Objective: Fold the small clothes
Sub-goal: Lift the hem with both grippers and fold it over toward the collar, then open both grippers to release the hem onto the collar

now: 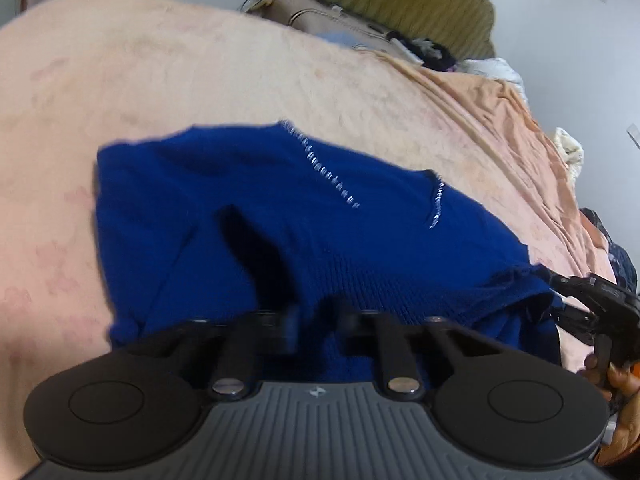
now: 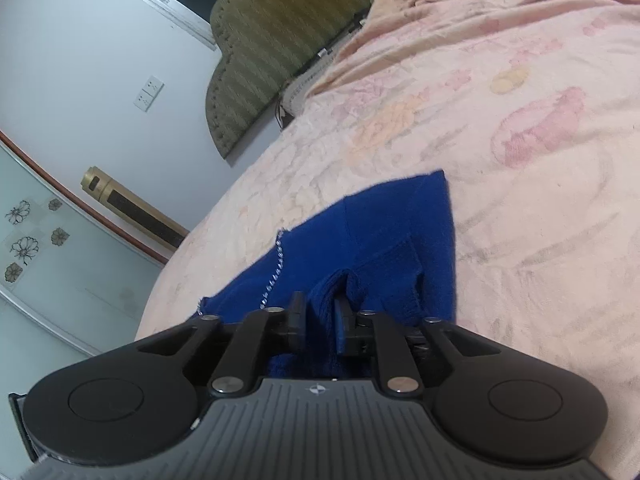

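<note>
Fingers of the left gripper (image 1: pixel 314 320) were drawn together, pinching the near hem of the blue knitted garment (image 1: pixel 280 220), whose cloth bunched dark between the blurred pads; fingers of the right gripper (image 2: pixel 320 312) stood partly spread, a ridge of the same blue knit lying in the gap, and whether the pads pressed on it could not be told. Garment: small, deep blue, with two short rows of pale beads (image 1: pixel 324 168) slanting across its front, spread over the pink floral bedcover (image 1: pixel 160 80) with the near edge lifted toward both grippers. Right gripper also seen in the left wrist view at the garment's right edge (image 1: pixel 592 300), with a hand (image 1: pixel 604 372) around its handle. Beyond the bed: olive padded headboard (image 2: pixel 272 48) against a pale wall, a wall socket (image 2: pixel 149 93), a gold-coloured cylinder (image 2: pixel 132 208) near a floral glass panel (image 2: pixel 36 240)
</note>
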A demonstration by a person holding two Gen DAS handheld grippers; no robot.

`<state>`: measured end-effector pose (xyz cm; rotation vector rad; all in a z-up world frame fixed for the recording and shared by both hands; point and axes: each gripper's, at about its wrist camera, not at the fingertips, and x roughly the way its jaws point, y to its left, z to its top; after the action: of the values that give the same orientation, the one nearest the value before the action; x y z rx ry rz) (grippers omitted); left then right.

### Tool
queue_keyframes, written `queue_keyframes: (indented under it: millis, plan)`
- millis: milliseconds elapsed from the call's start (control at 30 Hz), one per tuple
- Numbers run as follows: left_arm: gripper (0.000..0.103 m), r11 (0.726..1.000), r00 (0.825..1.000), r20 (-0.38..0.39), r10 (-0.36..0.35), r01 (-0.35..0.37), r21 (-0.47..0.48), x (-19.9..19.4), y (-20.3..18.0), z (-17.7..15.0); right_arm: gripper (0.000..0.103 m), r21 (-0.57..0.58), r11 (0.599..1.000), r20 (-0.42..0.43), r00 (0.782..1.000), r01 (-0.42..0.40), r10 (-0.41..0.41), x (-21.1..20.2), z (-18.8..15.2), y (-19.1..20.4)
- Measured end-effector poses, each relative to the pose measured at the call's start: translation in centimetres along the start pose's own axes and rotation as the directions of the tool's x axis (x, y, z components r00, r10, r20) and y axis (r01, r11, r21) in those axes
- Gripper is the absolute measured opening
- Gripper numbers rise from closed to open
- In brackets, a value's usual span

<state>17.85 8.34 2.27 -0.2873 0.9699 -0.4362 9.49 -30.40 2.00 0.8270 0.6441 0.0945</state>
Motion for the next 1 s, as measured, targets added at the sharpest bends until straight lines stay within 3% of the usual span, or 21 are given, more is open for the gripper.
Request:
queue_keyframes:
  millis: [33, 67, 100, 200, 333, 467, 600, 667, 700, 767, 800, 867, 933, 1000]
  plan:
    - [0.007, 1.0, 1.0, 0.01, 0.001, -0.001, -0.002, -0.1, 0.1, -0.2, 0.044, 0.0, 1.0, -0.008, 1.0, -0.002, 0.002, 0.0, -0.1, 0.0]
    - [0.006, 1.0, 1.0, 0.022, 0.003, -0.003, -0.001, -0.4, 0.0, -0.3, 0.045, -0.004, 1.0, -0.015, 1.0, -0.01, 0.01, -0.1, -0.2, 0.0]
    - [0.005, 1.0, 0.999, 0.035, 0.004, -0.004, 0.003, -0.7, -0.1, -0.5, 0.044, -0.017, 1.0, -0.02, 1.0, -0.013, 0.012, -0.1, -0.4, 0.1]
    - [0.005, 1.0, 0.996, 0.088, -0.009, 0.007, 0.014, -2.5, -0.4, -0.6, 0.013, -0.093, 0.996, -0.031, 0.999, 0.02, -0.023, -0.6, -0.9, 1.0]
    - [0.005, 0.999, 0.989, 0.143, -0.046, 0.045, 0.008, -5.1, -1.0, -0.1, 0.012, -0.081, 0.996, -0.014, 1.0, -0.023, 0.022, -2.0, -0.7, 1.4]
    - [0.005, 0.999, 0.971, 0.233, -0.05, 0.051, 0.003, -6.9, -1.5, 1.4, 0.012, -0.029, 0.992, 0.029, 0.992, -0.119, 0.12, -3.4, 0.8, 1.8]
    - [0.005, 0.998, 0.955, 0.294, -0.027, 0.045, -0.053, -5.6, -1.3, 4.8, 0.012, 0.016, 0.989, 0.052, 0.988, -0.145, 0.144, -1.9, 2.4, 2.0]
    - [0.005, 0.995, 0.952, 0.305, 0.023, 0.008, -0.101, -3.5, -0.8, 6.7, 0.012, 0.05, 0.988, 0.068, 0.988, -0.145, 0.142, -0.5, 3.3, 1.9]
    - [0.005, 0.994, 0.952, 0.301, 0.053, -0.02, -0.11, -2.0, -0.7, 7.5, 0.014, 0.071, 0.988, 0.076, 0.989, -0.134, 0.128, 0.4, 3.7, 1.6]
    - [0.006, 0.991, 0.958, 0.259, 0.124, -0.107, -0.081, 1.2, -0.2, 8.7, 0.037, 0.12, 0.99, 0.085, 0.994, -0.076, 0.066, 2.9, 4.6, 0.6]
    - [0.006, 0.977, 0.952, 0.227, 0.204, -0.184, -0.104, 2.4, 0.1, 8.9, 0.059, 0.137, 0.99, 0.082, 0.996, -0.034, 0.023, 3.9, 4.9, 0.0]
    - [0.006, 0.977, 0.963, 0.187, 0.196, -0.175, -0.123, 3.2, 1.1, 8.7, 0.059, 0.188, 0.98, 0.101, 0.991, 0.073, -0.093, 4.2, 4.8, -0.7]
    - [0.008, 0.979, 0.961, 0.213, 0.179, -0.154, -0.131, 2.8, 1.4, 8.2, 0.059, 0.118, 0.992, 0.152, 0.987, 0.04, -0.058, 2.9, 4.0, 0.1]
    - [0.011, 0.975, 0.952, 0.222, 0.21, -0.187, -0.124, 2.5, 1.1, 7.9, 0.062, 0.023, 0.999, 0.186, 0.981, 0.045, -0.048, 1.6, 3.2, 1.8]
